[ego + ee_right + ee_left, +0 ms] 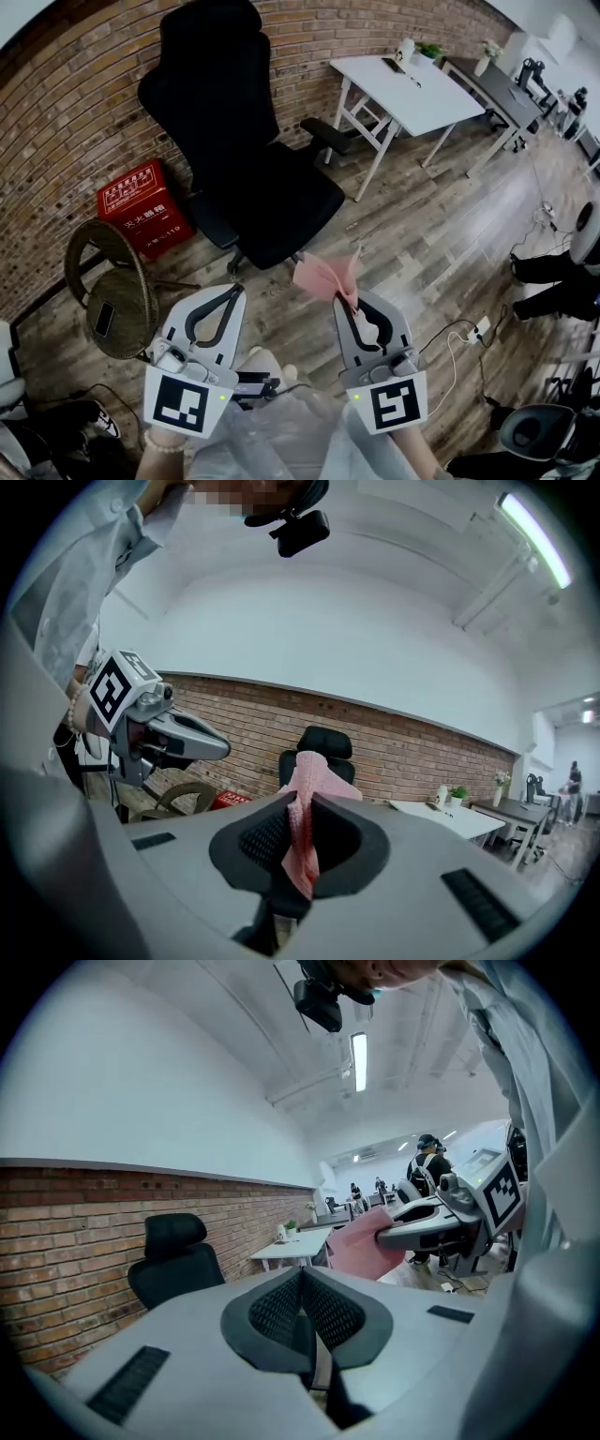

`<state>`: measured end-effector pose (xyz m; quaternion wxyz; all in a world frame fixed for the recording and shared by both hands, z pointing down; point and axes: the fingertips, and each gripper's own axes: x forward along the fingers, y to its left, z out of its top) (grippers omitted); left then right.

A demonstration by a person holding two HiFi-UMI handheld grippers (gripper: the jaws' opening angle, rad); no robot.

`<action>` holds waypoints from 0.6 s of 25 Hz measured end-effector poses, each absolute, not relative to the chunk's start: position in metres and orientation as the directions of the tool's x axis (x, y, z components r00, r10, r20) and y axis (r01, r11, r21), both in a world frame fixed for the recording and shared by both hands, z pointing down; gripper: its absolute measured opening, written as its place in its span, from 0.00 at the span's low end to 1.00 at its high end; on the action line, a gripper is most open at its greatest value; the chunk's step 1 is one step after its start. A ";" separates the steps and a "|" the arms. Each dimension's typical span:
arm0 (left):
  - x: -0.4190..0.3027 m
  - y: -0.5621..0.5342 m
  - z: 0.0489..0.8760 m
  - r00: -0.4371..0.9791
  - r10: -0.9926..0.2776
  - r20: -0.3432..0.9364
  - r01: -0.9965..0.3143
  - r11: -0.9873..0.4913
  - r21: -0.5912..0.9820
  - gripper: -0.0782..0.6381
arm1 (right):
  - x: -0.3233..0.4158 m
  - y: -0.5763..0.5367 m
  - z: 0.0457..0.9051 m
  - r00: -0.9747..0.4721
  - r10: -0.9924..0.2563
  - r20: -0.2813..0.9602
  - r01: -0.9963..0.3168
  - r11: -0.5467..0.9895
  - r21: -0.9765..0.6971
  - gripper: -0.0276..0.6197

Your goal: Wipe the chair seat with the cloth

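Right tool (354, 302): clamped on pink cloth (324, 275).
Left tool (233, 292): closed, empty.
Risk: slipping from the thin pinch once dragged across chair seat (281, 202).

I see my left pale-grey plastic gripper (234, 291) and the matching right gripper (354, 298), both with black ribbed pads (272, 1312) and black-and-white square markers (180, 405) (tiny green lights (221, 397) beside them); pale sheer sleeves (281, 436), beaded bracelet (161, 447).

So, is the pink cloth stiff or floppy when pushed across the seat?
Probably floppy: the pink cloth folds and fans loosely past the right gripper. Likely light: one pinch holds it. It may bunch on the chair seat.
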<state>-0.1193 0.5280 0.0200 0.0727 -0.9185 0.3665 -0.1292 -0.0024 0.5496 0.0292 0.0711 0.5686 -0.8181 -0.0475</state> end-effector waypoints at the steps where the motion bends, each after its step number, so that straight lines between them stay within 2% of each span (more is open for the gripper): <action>1: -0.118 0.527 0.020 0.698 -0.692 0.186 -0.653 -0.721 -0.231 0.14 | 0.000 0.550 0.029 -0.342 -0.938 0.060 -0.925 0.347 0.155 0.13; 15: -0.094 0.447 0.030 0.720 -0.676 0.158 -0.648 -0.736 -0.196 0.14 | 0.025 0.481 0.039 -0.296 -0.953 0.058 -0.942 0.302 0.148 0.13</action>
